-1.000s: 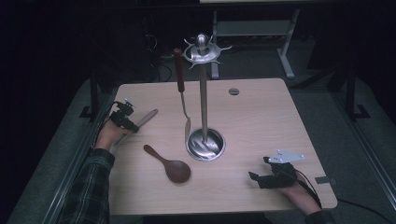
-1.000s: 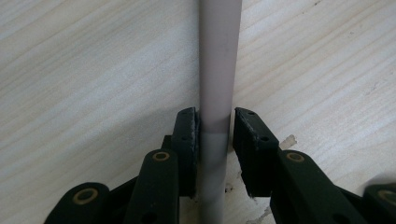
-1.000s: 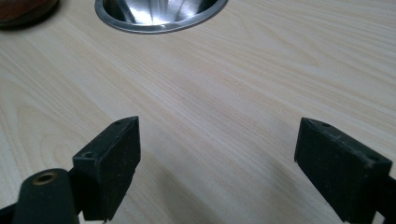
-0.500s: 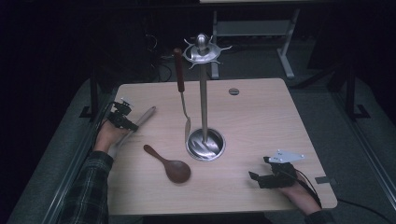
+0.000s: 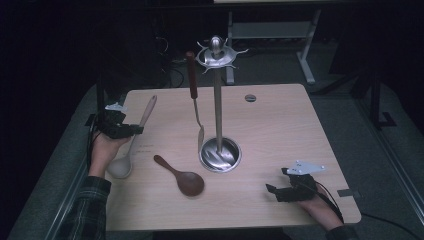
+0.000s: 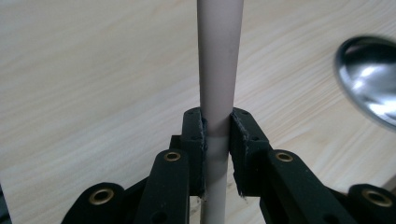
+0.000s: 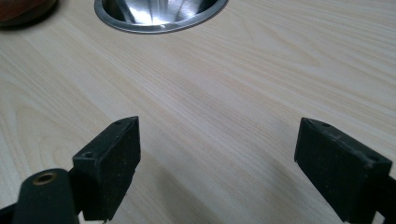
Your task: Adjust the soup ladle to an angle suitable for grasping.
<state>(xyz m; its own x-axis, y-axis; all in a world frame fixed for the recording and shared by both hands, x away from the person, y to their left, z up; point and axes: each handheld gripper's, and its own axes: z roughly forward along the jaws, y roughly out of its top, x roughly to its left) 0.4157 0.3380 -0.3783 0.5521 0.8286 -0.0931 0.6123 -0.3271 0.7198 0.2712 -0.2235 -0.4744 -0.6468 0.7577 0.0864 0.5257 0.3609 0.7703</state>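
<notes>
Two jaws of the left hand-held gripper (image 6: 217, 154) pinch the pale ladle (image 5: 131, 148) mid-handle, at the bench's (image 5: 280, 125) left edge. The right hand-held gripper (image 7: 217, 170) rests spread, empty. Risk: the smooth round handle could swivel, bowl drooping, missing the rack (image 5: 218, 107).

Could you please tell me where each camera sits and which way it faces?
High view: above the person's side, facing forward and down on the pale wooden table; forearms and hands show.
Left gripper view: on the left gripper, looking along jaws clamped on the cream ladle handle.
Right gripper view: on the right gripper, its jaws open over the table.
Shared: the round steel stand base.
</notes>
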